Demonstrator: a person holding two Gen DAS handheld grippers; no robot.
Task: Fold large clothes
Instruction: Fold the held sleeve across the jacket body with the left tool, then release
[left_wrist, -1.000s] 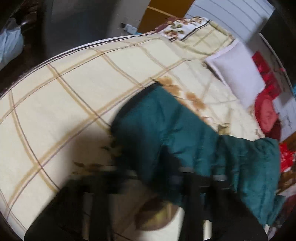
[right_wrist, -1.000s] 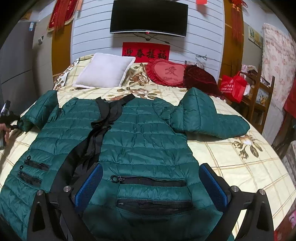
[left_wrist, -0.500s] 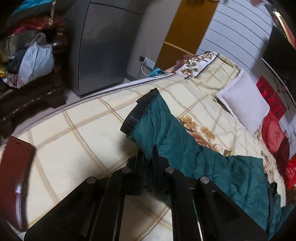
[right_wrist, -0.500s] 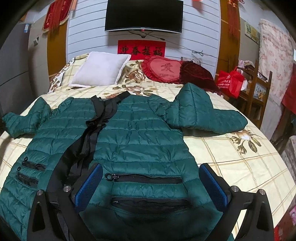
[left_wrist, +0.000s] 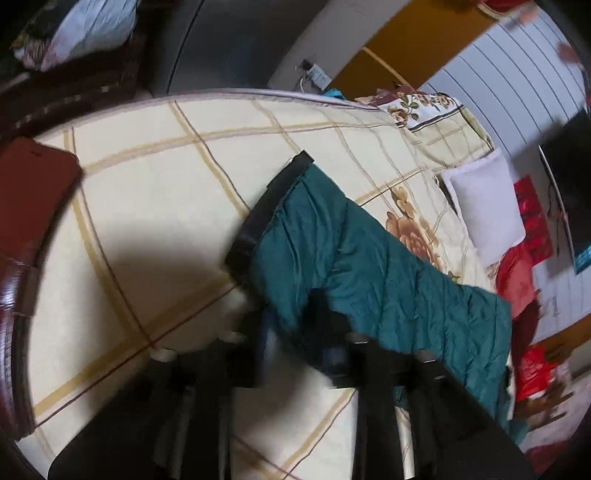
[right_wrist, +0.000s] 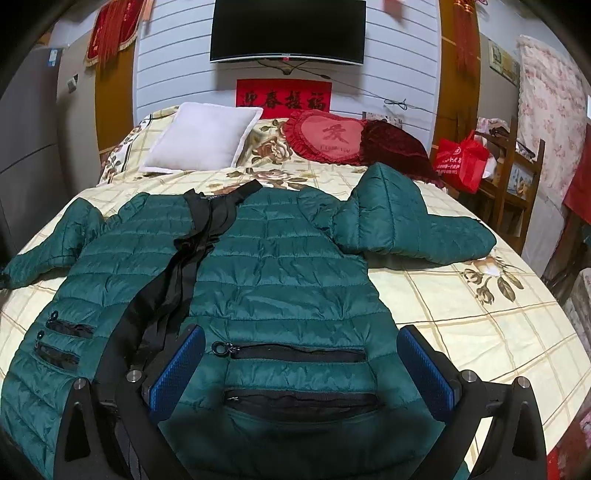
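**Sleeve at the left gripper, jacket spread flat**

While the green puffer jacket (right_wrist: 280, 280) lies front-up on the bed (right_wrist: 480, 332), its sleeve (left_wrist: 354, 258) runs lengthwise away from the left gripper (left_wrist: 299, 347), black cuff (left_wrist: 266, 210) farthest out. Those fingers look nearly closed around the sleeve's near edge, though blur hides the contact. The right gripper (right_wrist: 301, 365) hovers wide open and empty above the hem pockets.

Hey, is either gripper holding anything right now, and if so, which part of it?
The left gripper pinches the green jacket's sleeve just behind its black cuff. The right gripper is open above the hem, holding nothing.
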